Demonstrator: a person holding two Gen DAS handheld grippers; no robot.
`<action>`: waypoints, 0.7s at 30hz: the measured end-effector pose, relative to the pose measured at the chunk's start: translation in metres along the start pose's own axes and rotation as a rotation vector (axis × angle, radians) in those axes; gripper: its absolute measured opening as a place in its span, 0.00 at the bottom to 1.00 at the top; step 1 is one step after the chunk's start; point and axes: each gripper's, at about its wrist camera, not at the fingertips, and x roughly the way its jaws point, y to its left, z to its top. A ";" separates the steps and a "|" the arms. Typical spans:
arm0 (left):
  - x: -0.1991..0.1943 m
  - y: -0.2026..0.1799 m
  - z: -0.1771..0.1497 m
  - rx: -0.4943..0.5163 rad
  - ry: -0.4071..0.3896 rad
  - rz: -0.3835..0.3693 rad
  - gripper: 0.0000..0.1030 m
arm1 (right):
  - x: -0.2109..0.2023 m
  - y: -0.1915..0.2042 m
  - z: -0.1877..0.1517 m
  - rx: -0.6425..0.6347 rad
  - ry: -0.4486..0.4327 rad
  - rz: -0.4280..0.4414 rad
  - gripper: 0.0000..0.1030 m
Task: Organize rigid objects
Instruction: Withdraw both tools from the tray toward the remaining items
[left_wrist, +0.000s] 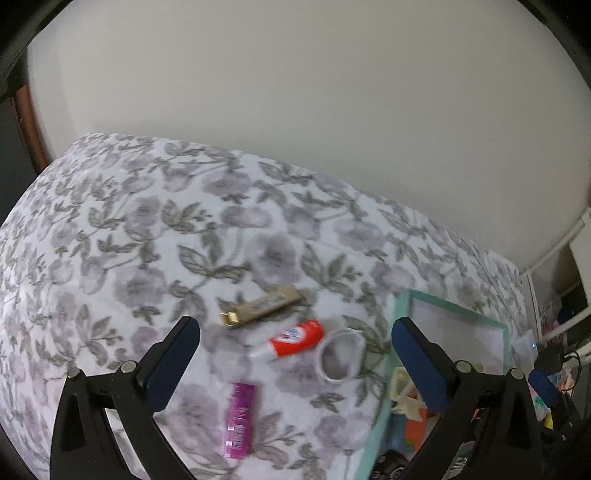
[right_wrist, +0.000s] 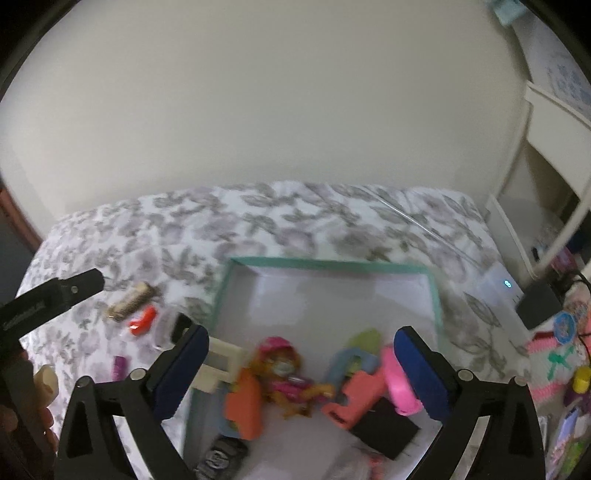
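Surface: a bed with a floral bedspread (grey leaves, pale purple flowers) against a plain cream wall
Left gripper: fingers spread wide with nothing between the blue pads; it hangs over the loose items on the bedspread, pointing steeply down
Right gripper: fingers also spread wide and gripping nothing, poised above the near end of the box
Box: a shallow teal-rimmed box with a white floor, lying on the right part of the bed; its far half is bare
In the box: at the near end, a jumble of small toys, blurred, among them a pink-hatted doll figure, an orange block, a coral piece, a bright pink piece, a black block and a cream frame-like piece leaning on the left rim
Outside the box, on the bedspread to its left: a gold rectangular case farthest away; nearer, a red and white tube; just right of the tube, a white ring close to the box's left rim; nearest of all, a purple tube, lying apart from the others
Right of the bed: a small white device with a lit blue mark, and colourful clutter (too blurred to name)
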 end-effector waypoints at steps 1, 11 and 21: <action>-0.002 0.005 0.002 -0.006 -0.001 0.003 1.00 | -0.001 0.008 0.001 -0.012 -0.010 0.018 0.99; -0.001 0.057 0.005 -0.060 0.057 0.061 1.00 | 0.013 0.078 -0.006 -0.129 0.004 0.128 0.98; 0.025 0.075 -0.024 -0.123 0.192 0.062 1.00 | 0.036 0.107 -0.018 -0.163 0.052 0.182 0.78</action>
